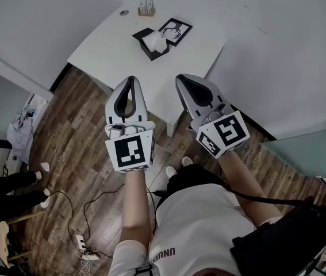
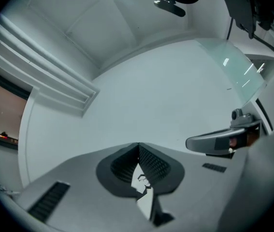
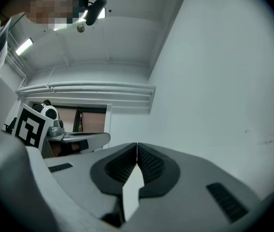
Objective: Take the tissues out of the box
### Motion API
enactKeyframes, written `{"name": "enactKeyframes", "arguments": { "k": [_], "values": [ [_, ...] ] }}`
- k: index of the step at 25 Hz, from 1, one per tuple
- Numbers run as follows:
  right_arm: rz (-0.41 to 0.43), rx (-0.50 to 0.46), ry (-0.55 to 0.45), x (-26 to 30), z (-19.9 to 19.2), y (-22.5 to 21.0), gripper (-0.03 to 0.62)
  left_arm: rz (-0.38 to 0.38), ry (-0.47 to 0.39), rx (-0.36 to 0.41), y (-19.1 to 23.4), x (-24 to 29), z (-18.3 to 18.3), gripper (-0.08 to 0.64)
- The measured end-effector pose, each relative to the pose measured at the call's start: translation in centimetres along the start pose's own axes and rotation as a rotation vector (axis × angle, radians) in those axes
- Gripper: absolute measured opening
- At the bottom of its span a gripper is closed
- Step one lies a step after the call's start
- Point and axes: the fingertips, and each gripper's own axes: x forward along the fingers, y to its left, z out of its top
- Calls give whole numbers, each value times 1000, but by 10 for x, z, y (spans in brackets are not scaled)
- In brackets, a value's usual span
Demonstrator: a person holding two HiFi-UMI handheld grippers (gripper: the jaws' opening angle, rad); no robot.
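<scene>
Both clenched, empty: left claw (image 1: 131, 80), right claw (image 1: 181, 79) | tissue box (image 1: 150, 46), table (image 1: 108, 48): head view only

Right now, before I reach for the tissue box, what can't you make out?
- Tissue box: head view only, far and small; its walls and the top tissue hide how many remain.
- Small holder at the table's far edge: contents too small to identify.
- Framed picture beside the box: image too small to read.
- Both gripper views face the wall; the table is outside them.
</scene>
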Motion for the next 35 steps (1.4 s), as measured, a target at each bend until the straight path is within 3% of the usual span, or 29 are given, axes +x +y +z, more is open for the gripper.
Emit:
{"name": "enactKeyframes", "arguments": {
  "k": [9,26,35],
  "values": [
    [-24,-5,10,20,-1,-12,20,-51,20,4,5,29,-14,14],
    [0,-8,22,93,-15,-82,20,0,67,59,25,116,-41,14],
    [11,12,50,136,-32,-136,20,17,97,33,35,173,-59,14]
  ]
}}
